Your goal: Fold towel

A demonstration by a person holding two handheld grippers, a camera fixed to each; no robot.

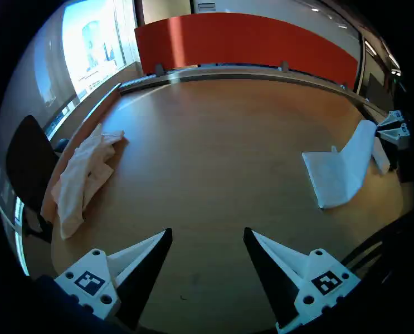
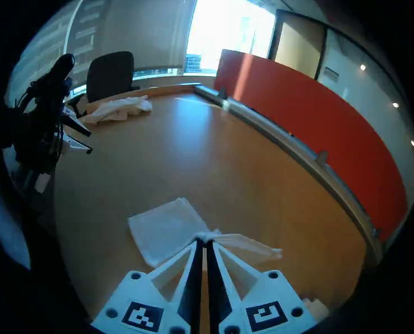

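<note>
Fingers of the right gripper [image 2: 205, 243] are pressed almost together on a raised edge of the white rectangular cloth towel [image 2: 162, 231], the rest of which lies flat on the brown wooden table [image 2: 207, 161]. The left gripper [image 1: 207, 231] hangs over bare wood, fingers spread wide, holding nothing. A crumpled cream cloth heap [image 1: 84, 172] lies along the table's left edge, well apart from the towel, with broad open tabletop between. A long red partition panel [image 1: 246, 44] lines the far edge.
</note>
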